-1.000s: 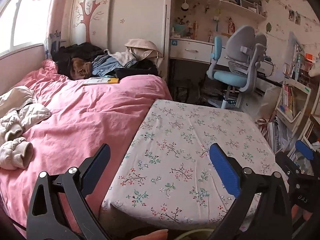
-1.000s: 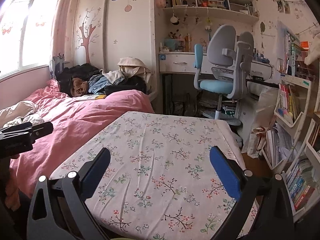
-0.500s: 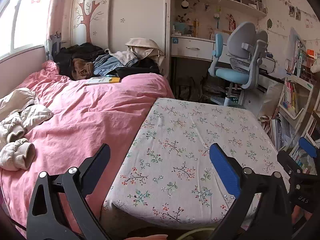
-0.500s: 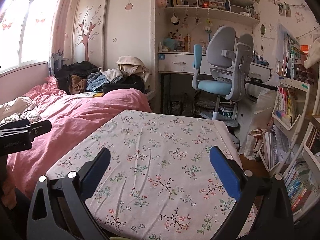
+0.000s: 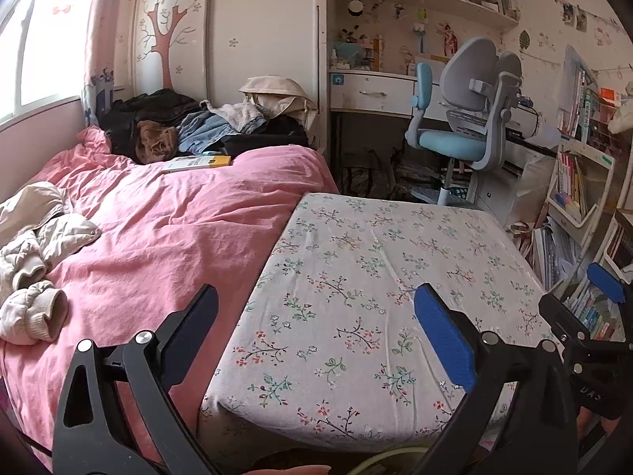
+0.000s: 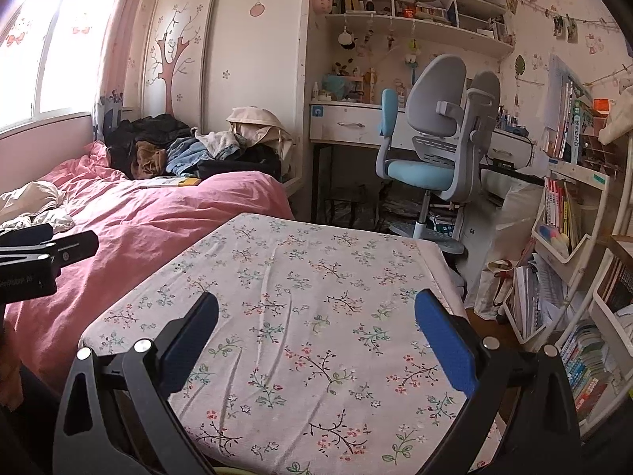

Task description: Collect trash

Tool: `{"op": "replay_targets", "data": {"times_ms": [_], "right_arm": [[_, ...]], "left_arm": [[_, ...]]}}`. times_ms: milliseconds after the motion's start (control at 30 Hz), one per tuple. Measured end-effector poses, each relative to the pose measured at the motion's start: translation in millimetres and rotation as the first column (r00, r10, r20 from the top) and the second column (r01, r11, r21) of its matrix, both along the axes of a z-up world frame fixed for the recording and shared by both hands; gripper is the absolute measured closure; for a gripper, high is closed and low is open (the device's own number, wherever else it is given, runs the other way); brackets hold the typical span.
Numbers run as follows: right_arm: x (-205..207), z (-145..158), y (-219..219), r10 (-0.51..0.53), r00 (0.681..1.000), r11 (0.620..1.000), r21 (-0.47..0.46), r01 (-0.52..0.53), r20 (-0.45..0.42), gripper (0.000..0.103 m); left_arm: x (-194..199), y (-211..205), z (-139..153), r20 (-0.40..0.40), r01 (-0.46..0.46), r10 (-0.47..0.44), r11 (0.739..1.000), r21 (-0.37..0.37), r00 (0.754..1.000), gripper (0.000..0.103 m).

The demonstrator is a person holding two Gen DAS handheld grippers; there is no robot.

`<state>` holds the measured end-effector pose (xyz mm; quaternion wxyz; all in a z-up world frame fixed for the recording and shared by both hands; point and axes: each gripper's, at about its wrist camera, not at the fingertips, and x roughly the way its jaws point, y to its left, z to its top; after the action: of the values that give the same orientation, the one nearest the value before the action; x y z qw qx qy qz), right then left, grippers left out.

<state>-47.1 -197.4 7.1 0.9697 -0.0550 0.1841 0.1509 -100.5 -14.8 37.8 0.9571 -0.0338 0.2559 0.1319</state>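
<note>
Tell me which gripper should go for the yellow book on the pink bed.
Left, probably. The left gripper is open beside the pink bed holding the yellow book; the right gripper hovers over the floral surface, farther away.

The left tool (image 5: 316,332) and the right tool (image 6: 316,336) are both held level and pointing forward, side by side and apart, each with its two blue-padded fingers (image 5: 443,336) spread wide with nothing between them, the right one's tip showing at the left view's right edge.
</note>
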Motion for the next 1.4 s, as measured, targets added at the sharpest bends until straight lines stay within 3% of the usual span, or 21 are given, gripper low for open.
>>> {"op": "replay_targets", "data": {"times_ms": [1400], "right_arm": [[-2,-10,3,0.002,1.0,1.0,-0.005,-0.002,-0.018,0.008]], "left_arm": [[3,-3,2,-0.002,0.037,-0.037,0.999,-0.001,0.999,0.007]]}}
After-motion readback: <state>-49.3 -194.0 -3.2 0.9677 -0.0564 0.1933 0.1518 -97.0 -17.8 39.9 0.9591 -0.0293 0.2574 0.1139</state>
